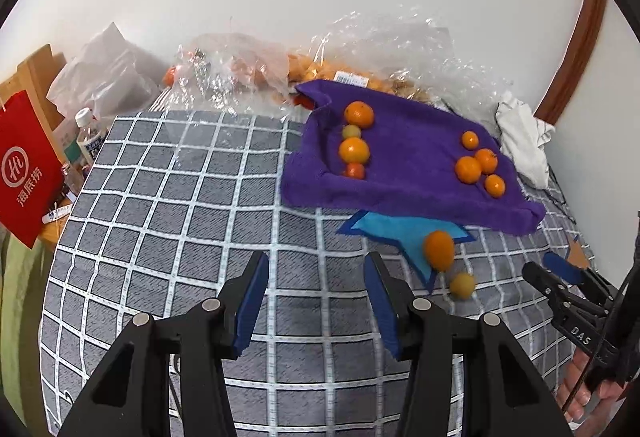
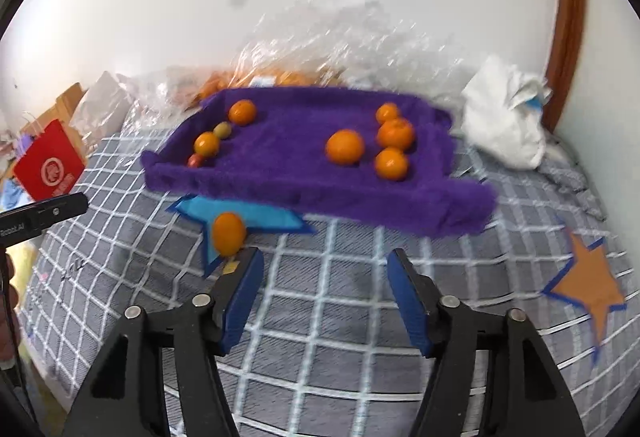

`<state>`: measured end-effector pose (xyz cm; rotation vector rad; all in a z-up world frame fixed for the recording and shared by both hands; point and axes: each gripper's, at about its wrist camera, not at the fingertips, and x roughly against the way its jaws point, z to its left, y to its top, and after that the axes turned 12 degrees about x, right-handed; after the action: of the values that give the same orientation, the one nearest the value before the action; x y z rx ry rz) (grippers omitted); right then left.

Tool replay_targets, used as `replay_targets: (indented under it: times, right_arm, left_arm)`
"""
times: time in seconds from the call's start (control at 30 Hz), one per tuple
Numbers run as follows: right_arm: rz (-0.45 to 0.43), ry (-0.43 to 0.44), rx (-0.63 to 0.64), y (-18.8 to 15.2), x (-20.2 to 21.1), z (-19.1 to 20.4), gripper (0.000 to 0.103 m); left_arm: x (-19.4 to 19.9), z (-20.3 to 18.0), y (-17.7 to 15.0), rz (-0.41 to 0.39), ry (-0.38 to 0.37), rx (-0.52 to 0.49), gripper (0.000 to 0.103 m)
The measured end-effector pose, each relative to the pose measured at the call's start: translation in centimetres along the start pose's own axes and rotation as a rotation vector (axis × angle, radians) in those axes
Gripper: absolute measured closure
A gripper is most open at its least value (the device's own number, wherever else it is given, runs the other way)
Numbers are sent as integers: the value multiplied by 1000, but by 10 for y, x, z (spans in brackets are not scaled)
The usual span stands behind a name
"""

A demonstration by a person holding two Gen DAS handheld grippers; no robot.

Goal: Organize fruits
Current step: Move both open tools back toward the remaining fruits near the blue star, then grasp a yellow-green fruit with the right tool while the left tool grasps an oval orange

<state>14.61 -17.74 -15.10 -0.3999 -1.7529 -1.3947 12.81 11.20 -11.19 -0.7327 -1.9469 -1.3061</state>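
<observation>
A purple towel [image 1: 404, 165] lies on the checked bed cover and also shows in the right wrist view [image 2: 288, 165]. It holds several oranges and small fruits in a left row [image 1: 354, 150] and a right cluster [image 1: 468, 169]. One orange [image 1: 439, 245] sits on a blue star [image 1: 392, 229], with a small yellow fruit [image 1: 463, 285] just in front. My left gripper [image 1: 316, 301] is open and empty, short of the star. My right gripper [image 2: 324, 297] is open and empty; the orange on the star [image 2: 228, 233] is just beyond its left finger.
Clear plastic bags of fruit [image 1: 256, 73] lie behind the towel. A white cloth [image 2: 504, 121] sits at the right, an orange star [image 2: 588, 285] on the cover. A red bag [image 1: 24, 165] and bottles [image 1: 88, 133] stand at the left.
</observation>
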Motion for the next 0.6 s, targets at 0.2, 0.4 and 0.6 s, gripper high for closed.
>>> replay_targets:
  times: [0.2, 0.4, 0.6]
  right_arm:
    - [26, 62, 66, -3, -27, 32, 53]
    - [77, 113, 60, -6, -53, 48, 59]
    - [66, 99, 71, -8, -58, 46, 76]
  left_arm:
    - [-13, 23, -2, 32, 23, 12, 56]
    - [-21, 37, -2, 44, 27, 51, 56]
    - [-31, 26, -4, 65, 20, 51, 56]
